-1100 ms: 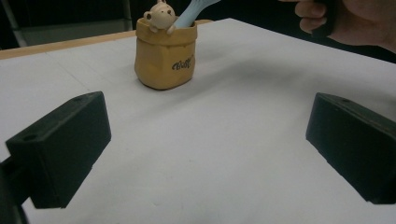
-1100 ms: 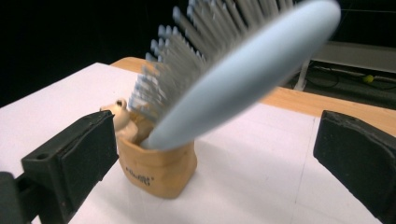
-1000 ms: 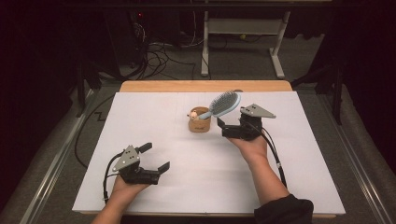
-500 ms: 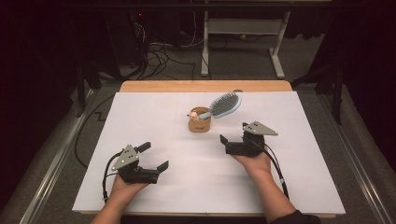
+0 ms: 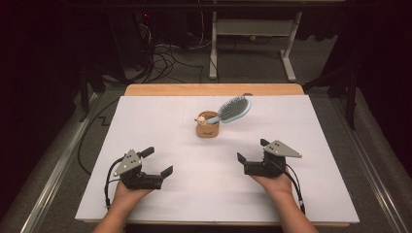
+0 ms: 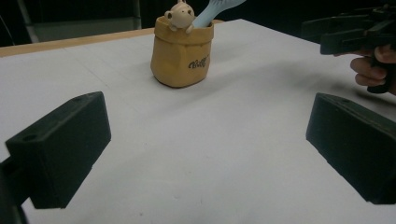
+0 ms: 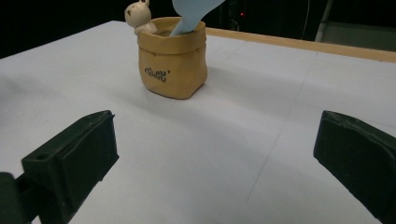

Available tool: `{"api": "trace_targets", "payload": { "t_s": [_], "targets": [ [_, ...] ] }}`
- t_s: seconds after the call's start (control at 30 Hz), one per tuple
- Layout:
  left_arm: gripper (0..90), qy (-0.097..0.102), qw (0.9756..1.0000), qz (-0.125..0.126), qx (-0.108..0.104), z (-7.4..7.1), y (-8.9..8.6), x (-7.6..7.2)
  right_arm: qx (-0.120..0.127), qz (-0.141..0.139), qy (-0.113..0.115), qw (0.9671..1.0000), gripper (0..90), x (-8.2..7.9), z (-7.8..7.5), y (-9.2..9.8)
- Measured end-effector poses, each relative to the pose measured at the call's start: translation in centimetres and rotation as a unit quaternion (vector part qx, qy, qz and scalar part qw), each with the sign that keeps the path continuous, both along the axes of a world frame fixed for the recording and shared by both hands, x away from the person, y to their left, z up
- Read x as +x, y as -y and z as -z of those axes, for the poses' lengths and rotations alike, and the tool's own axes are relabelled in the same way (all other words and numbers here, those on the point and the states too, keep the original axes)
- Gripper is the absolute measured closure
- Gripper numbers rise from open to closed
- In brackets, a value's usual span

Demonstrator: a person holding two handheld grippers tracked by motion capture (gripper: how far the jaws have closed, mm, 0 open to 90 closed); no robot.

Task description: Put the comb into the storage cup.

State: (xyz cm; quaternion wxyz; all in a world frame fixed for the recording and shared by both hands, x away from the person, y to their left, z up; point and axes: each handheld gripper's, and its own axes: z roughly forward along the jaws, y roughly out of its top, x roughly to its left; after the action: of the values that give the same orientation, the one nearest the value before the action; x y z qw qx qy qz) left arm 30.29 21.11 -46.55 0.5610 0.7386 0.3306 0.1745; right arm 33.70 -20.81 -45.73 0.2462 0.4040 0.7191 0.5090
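The hairbrush leans up-right from the cup at frame centre, nearer the empty, wide-open right gripper.

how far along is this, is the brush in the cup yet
Done, it seems: the hairbrush stands handle-down in the tan cup, its head leaning out over the rim. In hand: nothing. The right gripper and the left gripper both sit open, apart from the cup, low over the white table. Left: nothing obvious, judging by how things lie.
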Motion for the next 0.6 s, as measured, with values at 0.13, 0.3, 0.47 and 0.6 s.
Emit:
{"api": "trace_targets", "payload": {
  "t_s": [0.13, 0.3, 0.47, 0.6],
  "targets": [
    [0.6, 0.002, 1.0000, 0.000, 0.002, 0.0, 0.0, 0.0, 0.003, 0.004, 0.005, 1.0000, 0.2, -1.1, 0.2, 1.4],
    [0.6, 0.005, 1.0000, -0.004, -0.002, -0.2, -0.4, 0.0, 0.007, 0.012, 0.012, 0.9998, 0.2, -2.4, 0.3, 3.1],
    [0.6, 0.002, 1.0000, -0.004, 0.002, -0.2, -0.6, -0.1, 0.011, 0.018, 0.021, 0.9995, 0.2, -3.8, 0.3, 4.8],
    [0.6, -0.006, 0.9999, 0.000, 0.009, -0.1, -0.6, -0.3, 0.026, 0.028, 0.035, 0.9987, 0.2, -5.0, 0.2, 6.4]
  ]
}}
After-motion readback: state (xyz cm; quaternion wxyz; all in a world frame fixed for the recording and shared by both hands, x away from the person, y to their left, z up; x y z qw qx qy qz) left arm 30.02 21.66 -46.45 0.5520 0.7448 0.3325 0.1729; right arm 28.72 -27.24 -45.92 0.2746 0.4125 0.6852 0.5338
